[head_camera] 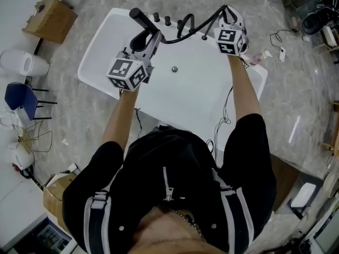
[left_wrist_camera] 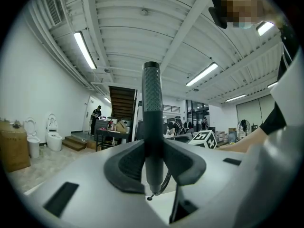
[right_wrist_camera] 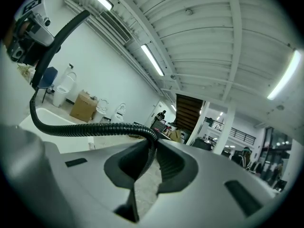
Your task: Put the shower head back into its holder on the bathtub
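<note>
A white bathtub lies in front of me in the head view. My left gripper is shut on the black shower head and holds it over the tub's far left part. In the left gripper view the handle stands upright between the jaws of that gripper. A black ribbed hose runs from it to my right gripper, which is shut on the hose. In the right gripper view the hose drops between the pinching jaws of the gripper. Black tap fittings line the tub's far rim.
A drain sits in the tub floor. On the marble floor, a cardboard box and a white toilet stand to the left with a blue chair. Cables lie to the right.
</note>
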Motion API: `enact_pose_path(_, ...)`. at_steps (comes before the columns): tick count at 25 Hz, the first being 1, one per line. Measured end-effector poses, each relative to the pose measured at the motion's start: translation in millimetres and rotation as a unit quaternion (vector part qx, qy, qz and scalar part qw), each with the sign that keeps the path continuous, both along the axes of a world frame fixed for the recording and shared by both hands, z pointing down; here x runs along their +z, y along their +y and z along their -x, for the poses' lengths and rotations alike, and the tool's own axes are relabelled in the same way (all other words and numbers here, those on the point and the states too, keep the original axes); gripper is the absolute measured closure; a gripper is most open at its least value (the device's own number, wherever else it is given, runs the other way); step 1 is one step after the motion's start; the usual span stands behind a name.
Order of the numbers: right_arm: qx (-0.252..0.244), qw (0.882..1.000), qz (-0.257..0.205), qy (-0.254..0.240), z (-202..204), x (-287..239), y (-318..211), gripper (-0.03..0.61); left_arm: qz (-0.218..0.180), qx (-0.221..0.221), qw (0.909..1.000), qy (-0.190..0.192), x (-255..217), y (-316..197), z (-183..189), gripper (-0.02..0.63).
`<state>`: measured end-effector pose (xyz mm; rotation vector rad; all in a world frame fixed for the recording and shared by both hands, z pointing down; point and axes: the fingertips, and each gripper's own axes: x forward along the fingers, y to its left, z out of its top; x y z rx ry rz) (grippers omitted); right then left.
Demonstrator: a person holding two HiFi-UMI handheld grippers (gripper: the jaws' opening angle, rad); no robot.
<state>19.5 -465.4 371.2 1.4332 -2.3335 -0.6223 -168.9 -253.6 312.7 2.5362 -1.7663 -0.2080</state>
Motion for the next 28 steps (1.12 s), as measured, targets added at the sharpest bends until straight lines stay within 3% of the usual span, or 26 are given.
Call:
enact_pose_path(13, -0.01, 1.0, 0.019, 0.004, 4, 26, 9, 0.515, 0.017, -0.003, 0.9998, 0.003, 19, 7, -5, 0.482)
enact_pose_path(20, -0.015, 1.0, -0.009, 0.015, 8, 6, 8, 0.515, 0.013, 0.002, 0.9999, 0.006, 18, 8, -12, 0.482)
enact_pose_path(28, -0.009, 0.999, 0.025, 0.024, 2, 43, 6, 0.515, 0.027, 0.002, 0.9996, 0.004, 29, 5, -15, 0.482)
